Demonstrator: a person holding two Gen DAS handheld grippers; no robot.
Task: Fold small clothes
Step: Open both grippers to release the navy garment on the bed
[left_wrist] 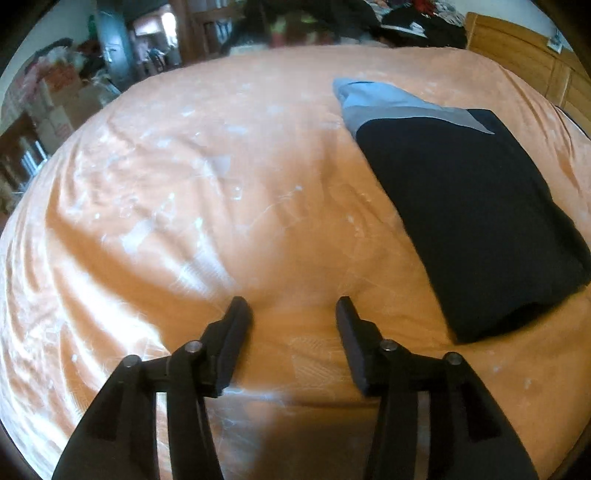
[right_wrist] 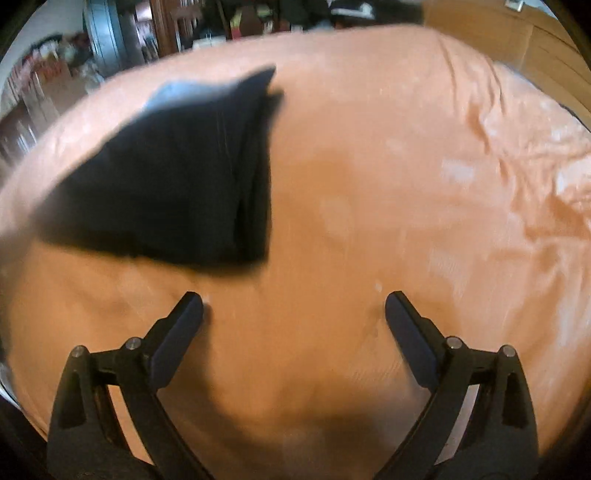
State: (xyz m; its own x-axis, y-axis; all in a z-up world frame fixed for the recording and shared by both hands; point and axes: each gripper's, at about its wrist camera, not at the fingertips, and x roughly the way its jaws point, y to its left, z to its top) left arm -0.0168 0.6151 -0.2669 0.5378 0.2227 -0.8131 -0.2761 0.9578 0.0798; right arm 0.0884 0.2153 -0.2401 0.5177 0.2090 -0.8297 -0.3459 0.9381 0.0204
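Both claws gape empty, left claw (left_wrist: 293, 308) narrower than right claw (right_wrist: 293, 304); the folded garment (left_wrist: 469, 206) (dark, grey-banded) could unfold if snagged on the bed (left_wrist: 184, 184).

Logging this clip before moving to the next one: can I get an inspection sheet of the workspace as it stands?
Surface: orange bedspread, wrinkled, with pale markings.
Job's things: dark garment with grey-blue end, lying folded on the bedspread; blurred in the right wrist view.
Clutter: nothing seen on the bed near the garment.
Grippers: left gripper open, empty; right gripper open wider, empty; neither touches the garment.
Cables: nothing seen.
Surroundings: wooden headboard, pile of clothes at the far edge, boxes beside the bed.
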